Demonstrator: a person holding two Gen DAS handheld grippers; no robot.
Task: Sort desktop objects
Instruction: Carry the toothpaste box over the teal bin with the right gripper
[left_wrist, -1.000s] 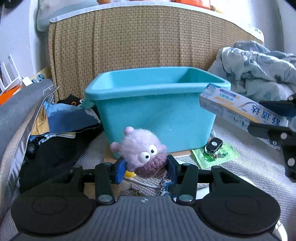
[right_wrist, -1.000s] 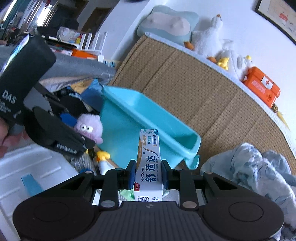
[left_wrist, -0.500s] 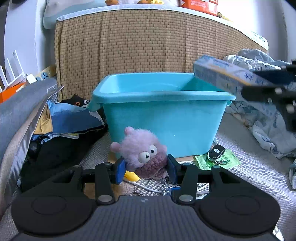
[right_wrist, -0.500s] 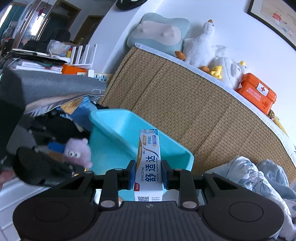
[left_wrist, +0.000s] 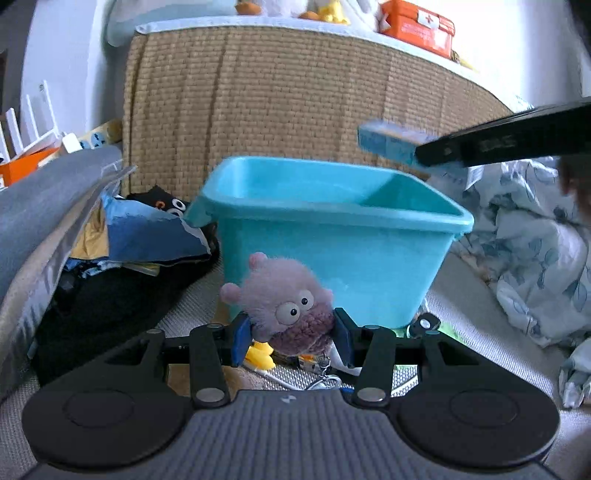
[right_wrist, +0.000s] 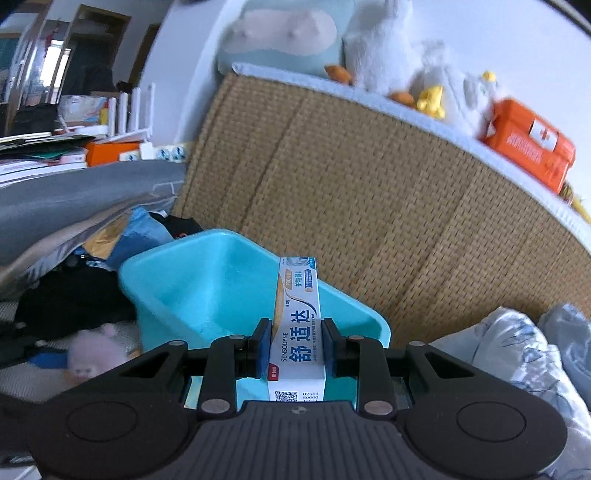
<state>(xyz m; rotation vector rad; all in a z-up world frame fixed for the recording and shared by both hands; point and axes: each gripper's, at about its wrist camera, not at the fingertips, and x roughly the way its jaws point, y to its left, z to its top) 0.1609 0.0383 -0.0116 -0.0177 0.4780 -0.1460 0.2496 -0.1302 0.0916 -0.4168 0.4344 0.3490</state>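
Observation:
A turquoise plastic tub (left_wrist: 332, 236) stands against a woven headboard; it also shows in the right wrist view (right_wrist: 221, 288). My left gripper (left_wrist: 291, 336) is shut on a fluffy purple plush toy (left_wrist: 284, 302) just in front of the tub's near wall. My right gripper (right_wrist: 295, 350) is shut on a white toothpaste box (right_wrist: 297, 325) and holds it above the tub's rim, pointing over the opening. The box (left_wrist: 388, 142) and the right gripper (left_wrist: 509, 138) show blurred at the upper right of the left wrist view.
A pile of dark clothes and bags (left_wrist: 110, 266) lies left of the tub. A crumpled floral blanket (left_wrist: 535, 251) lies to the right. A yellow duck toy (left_wrist: 260, 356), keys and a cable lie below my left gripper. An orange first-aid box (right_wrist: 528, 147) sits on the headboard shelf.
My right gripper has risen and moved the toothpaste box over the tub's opening. My left gripper has lifted slightly with the plush toy and drifted left.

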